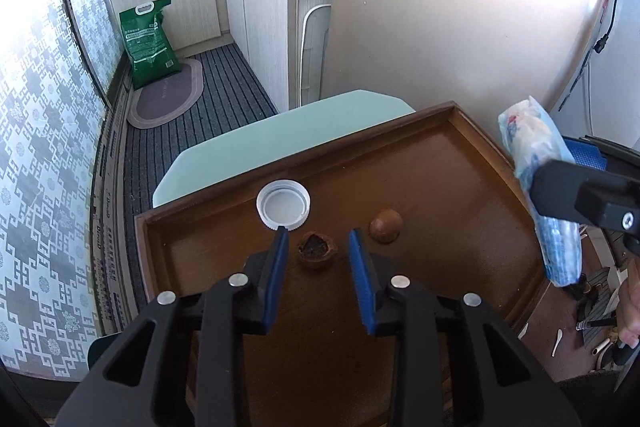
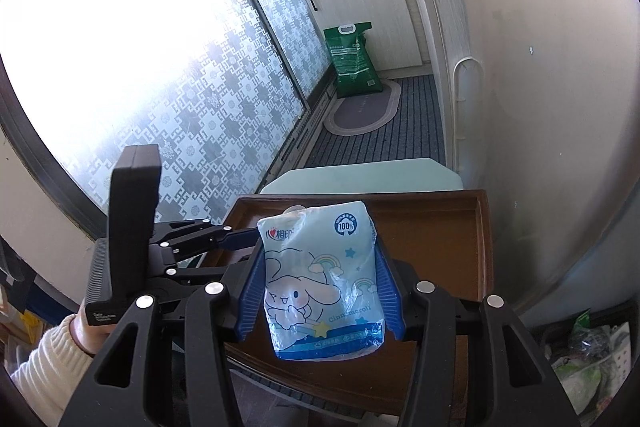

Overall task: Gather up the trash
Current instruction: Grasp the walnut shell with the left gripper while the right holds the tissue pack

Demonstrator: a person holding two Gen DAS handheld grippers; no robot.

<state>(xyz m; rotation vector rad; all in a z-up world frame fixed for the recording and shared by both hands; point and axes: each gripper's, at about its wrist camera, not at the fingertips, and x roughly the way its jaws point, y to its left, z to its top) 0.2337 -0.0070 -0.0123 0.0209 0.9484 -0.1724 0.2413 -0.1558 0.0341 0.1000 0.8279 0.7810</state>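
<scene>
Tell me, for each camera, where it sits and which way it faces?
Left wrist: on the left tool, facing down at the tray; its fingers straddle a nutshell, near a cap.
Right wrist: on the right tool, facing along the tray; it grips a tissue pack; a sleeve shows.
Shared: tray, pack, green bag.

Glossy varnished wood is seen on the tray (image 1: 400, 163); crinkled shiny plastic film on the tissue pack (image 2: 322, 279) between ribbed blue pads (image 2: 250, 291).
</scene>
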